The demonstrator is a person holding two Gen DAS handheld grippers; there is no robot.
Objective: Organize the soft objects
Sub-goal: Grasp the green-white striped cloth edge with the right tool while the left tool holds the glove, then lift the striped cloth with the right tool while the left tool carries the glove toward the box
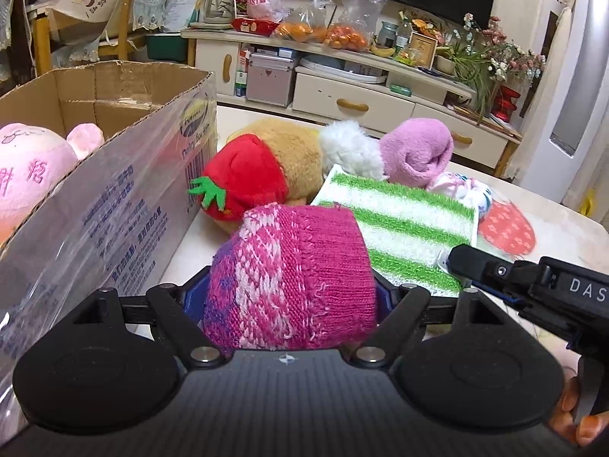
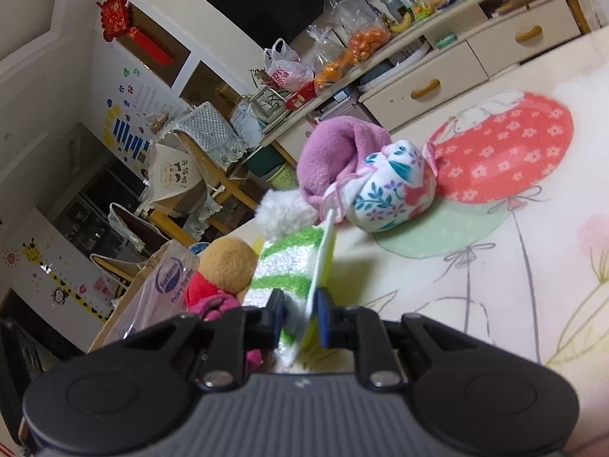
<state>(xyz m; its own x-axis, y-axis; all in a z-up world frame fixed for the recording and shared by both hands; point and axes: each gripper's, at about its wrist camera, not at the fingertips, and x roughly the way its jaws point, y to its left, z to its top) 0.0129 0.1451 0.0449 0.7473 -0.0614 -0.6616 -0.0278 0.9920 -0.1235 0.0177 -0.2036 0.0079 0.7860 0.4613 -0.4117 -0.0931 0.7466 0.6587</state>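
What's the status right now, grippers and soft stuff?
Left gripper shut on pink knitted sock. Right gripper shut on green-striped cloth edge. Cardboard box left, pink plush inside. Nothing blocking.

One cardboard box stands on the counter, and one pink plush toy lies inside it. Outside the box there are six soft things: one pink knitted piece, one brown plush with a red strawberry end, one green-and-white striped cloth, one white fluffy piece, one purple fleece roll and one floral rolled cloth. Two grippers are in view, the left gripper and the right gripper. Behind, two bags of oranges sit on the shelf.
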